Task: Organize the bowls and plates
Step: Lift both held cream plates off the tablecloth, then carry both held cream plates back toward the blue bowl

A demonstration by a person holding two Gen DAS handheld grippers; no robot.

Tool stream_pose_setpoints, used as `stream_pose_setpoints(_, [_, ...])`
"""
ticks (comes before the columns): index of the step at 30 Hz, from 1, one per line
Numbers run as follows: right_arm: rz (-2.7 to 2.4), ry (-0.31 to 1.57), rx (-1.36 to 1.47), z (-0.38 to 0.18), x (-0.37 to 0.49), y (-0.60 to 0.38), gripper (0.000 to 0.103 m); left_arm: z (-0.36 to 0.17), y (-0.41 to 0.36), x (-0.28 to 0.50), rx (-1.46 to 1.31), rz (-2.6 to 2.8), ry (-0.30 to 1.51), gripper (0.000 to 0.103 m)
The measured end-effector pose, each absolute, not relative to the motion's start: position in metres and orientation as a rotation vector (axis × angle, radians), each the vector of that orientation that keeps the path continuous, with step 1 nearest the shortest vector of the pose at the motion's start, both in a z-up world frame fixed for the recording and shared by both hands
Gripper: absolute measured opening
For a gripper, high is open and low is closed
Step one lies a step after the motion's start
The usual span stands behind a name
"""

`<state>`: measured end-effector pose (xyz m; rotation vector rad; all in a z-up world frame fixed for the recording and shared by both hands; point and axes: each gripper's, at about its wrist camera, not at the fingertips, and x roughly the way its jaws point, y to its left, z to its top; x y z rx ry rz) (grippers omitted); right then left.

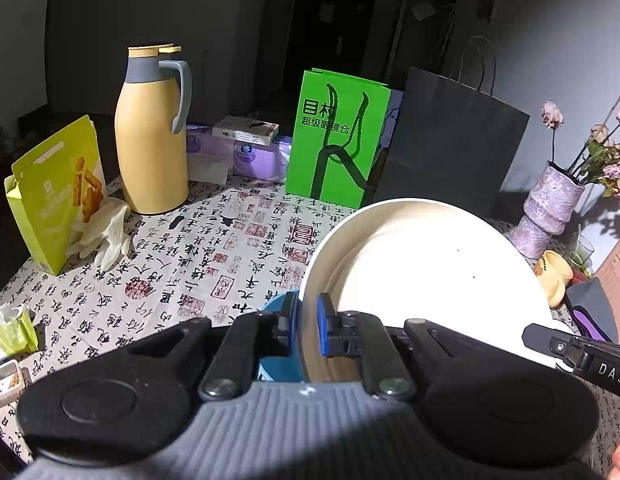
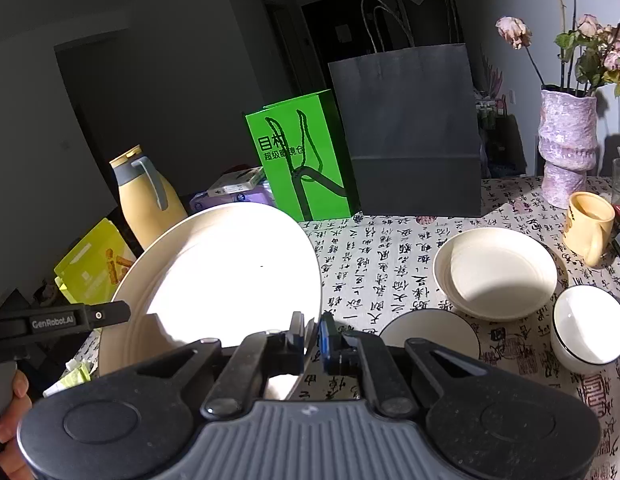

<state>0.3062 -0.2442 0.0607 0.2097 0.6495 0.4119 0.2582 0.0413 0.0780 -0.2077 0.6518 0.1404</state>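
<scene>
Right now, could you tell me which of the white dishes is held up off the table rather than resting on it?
The large white plate: both claws pinch its rim and it is tilted. The shallow bowl and the dark-rimmed small bowl rest on the tablecloth.

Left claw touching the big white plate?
Touching. Left wrist view shows the left claw with both blue pads closed on the rim of the big white plate.

1. The left gripper [image 1: 307, 328] clamped the near rim of a cream plate [image 1: 426, 264] — tilted, raised off the patterned tablecloth [image 1: 198, 256].
2. A blue bowl [image 1: 276, 364] sat below the fingers.
3. The right gripper's tip [image 1: 550, 340] met the plate's right edge — its closure could not be determined.
</scene>
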Motion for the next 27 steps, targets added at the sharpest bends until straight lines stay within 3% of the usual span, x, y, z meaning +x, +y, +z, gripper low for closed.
stream_pose_setpoints(27, [0.412,0.571,0.205,0.037,0.235,-0.273,0.008,0.058,0.024,0.190,-0.267,0.101,0.594,0.011])
